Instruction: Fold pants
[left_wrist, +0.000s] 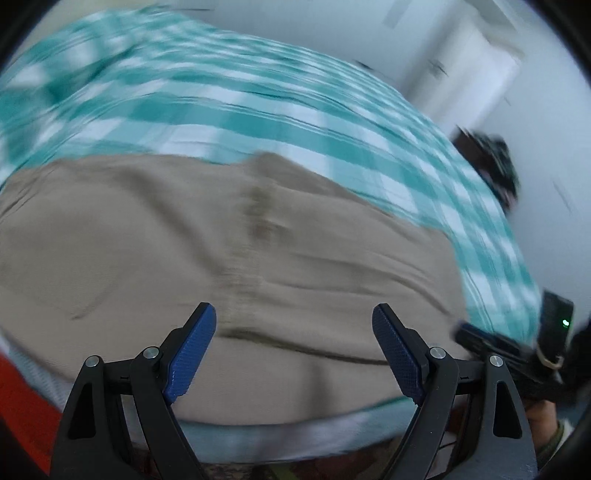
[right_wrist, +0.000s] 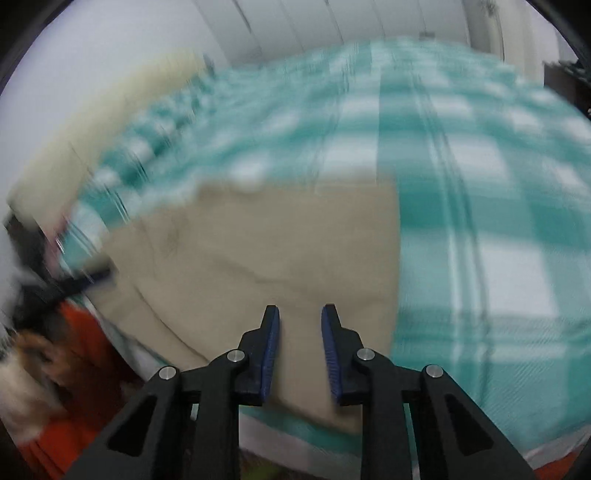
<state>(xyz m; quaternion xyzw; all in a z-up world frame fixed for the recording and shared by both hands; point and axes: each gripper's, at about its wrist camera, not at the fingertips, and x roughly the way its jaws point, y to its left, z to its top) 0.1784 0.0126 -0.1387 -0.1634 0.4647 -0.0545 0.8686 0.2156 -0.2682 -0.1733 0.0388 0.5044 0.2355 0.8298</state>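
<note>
Left claw (left_wrist: 293, 325) above pants (left_wrist: 221, 240).

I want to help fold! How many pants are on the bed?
1. The tan pants lie on the checked blanket, under the left tongs and right tongs. More could hide out of view.

Soft, even daylight is filling both views. Motion blur is smearing the teal-and-white checked bedspread (left_wrist: 258, 110) everywhere. Fisheye edges are curving and darkening.
</note>
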